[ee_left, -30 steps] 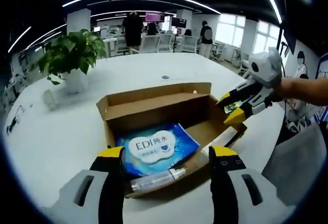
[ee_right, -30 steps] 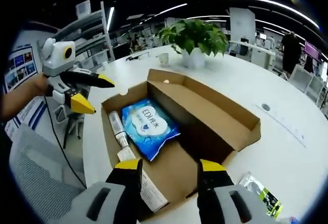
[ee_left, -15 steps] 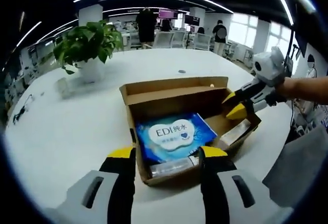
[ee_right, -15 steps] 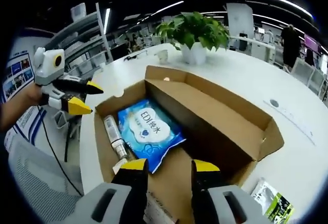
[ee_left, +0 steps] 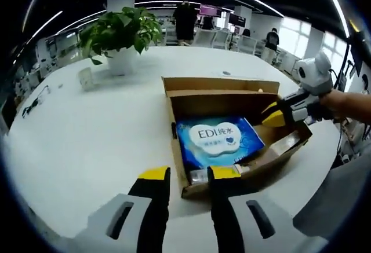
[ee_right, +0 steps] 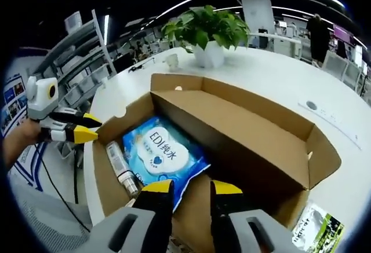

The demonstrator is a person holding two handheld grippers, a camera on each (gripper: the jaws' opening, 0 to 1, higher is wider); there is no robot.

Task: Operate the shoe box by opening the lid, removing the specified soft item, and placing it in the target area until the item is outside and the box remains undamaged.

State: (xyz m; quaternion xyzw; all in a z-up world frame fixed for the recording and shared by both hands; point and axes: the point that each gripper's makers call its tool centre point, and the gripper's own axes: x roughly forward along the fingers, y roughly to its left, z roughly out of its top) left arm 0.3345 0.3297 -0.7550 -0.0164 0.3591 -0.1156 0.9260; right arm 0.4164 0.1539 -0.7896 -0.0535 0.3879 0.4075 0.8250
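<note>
We hover both grippers, left and right, slightly parted and empty, over the lidless shoe box on the worktop; the blue soft pack lies inside, ready to lift

Box open on top; lid flap walls far side; plant well apart.

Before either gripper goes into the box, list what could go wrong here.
1. The blue wipes pack lies against a clear tube; a wide grab may lift both.
2. The right gripper hangs over the box's near wall; pressing down could crush the cardboard.
3. The left gripper is just outside the box end; closing there could pinch or tear the edge.
</note>
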